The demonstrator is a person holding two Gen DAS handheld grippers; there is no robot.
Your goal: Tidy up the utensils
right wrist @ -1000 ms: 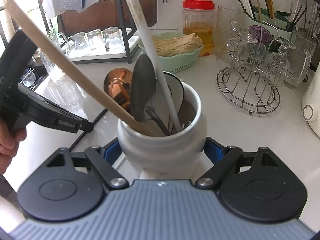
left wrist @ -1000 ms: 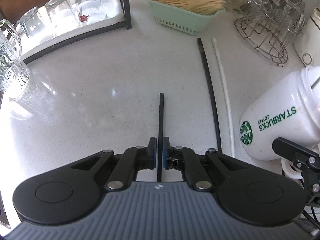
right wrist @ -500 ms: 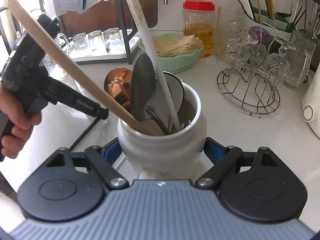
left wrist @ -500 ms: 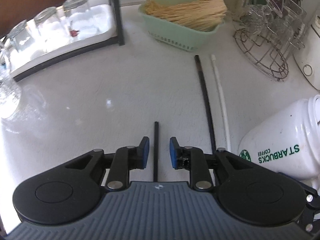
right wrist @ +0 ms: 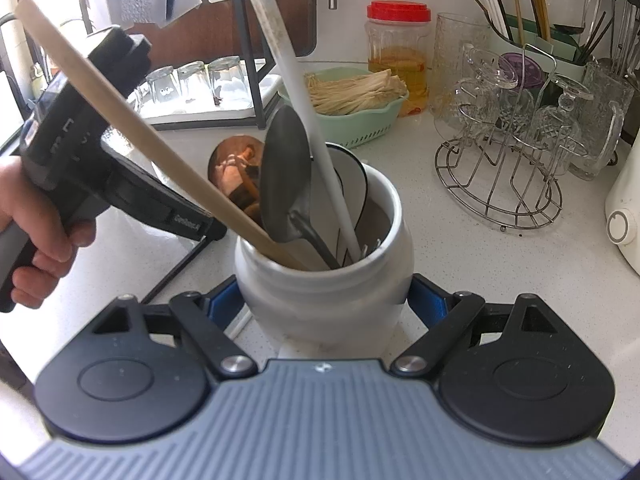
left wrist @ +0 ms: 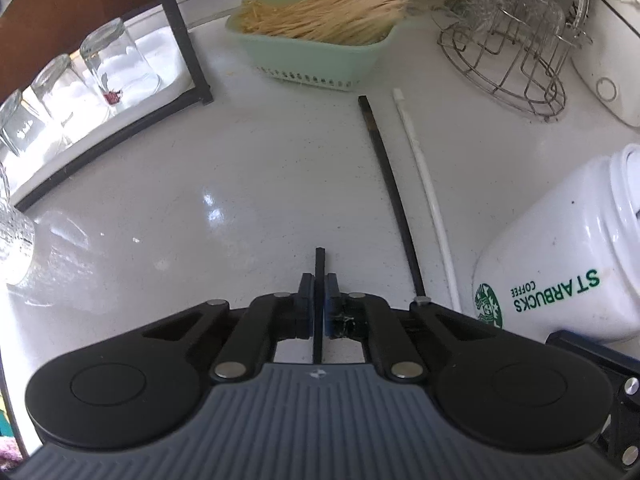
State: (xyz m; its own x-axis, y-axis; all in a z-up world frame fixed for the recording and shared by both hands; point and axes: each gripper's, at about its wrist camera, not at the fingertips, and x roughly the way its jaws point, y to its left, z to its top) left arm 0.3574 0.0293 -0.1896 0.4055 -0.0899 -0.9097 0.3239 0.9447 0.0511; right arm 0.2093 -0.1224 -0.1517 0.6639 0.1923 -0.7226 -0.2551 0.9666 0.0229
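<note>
The left gripper [left wrist: 316,292] pinches a black chopstick [left wrist: 319,264] tightly near its far tip; lift it cleanly and steer it toward the white jar [right wrist: 324,280], which the right gripper [right wrist: 325,300] clamps steady. Another black chopstick [left wrist: 390,184] and a white chopstick [left wrist: 424,184] lie just right.
</note>
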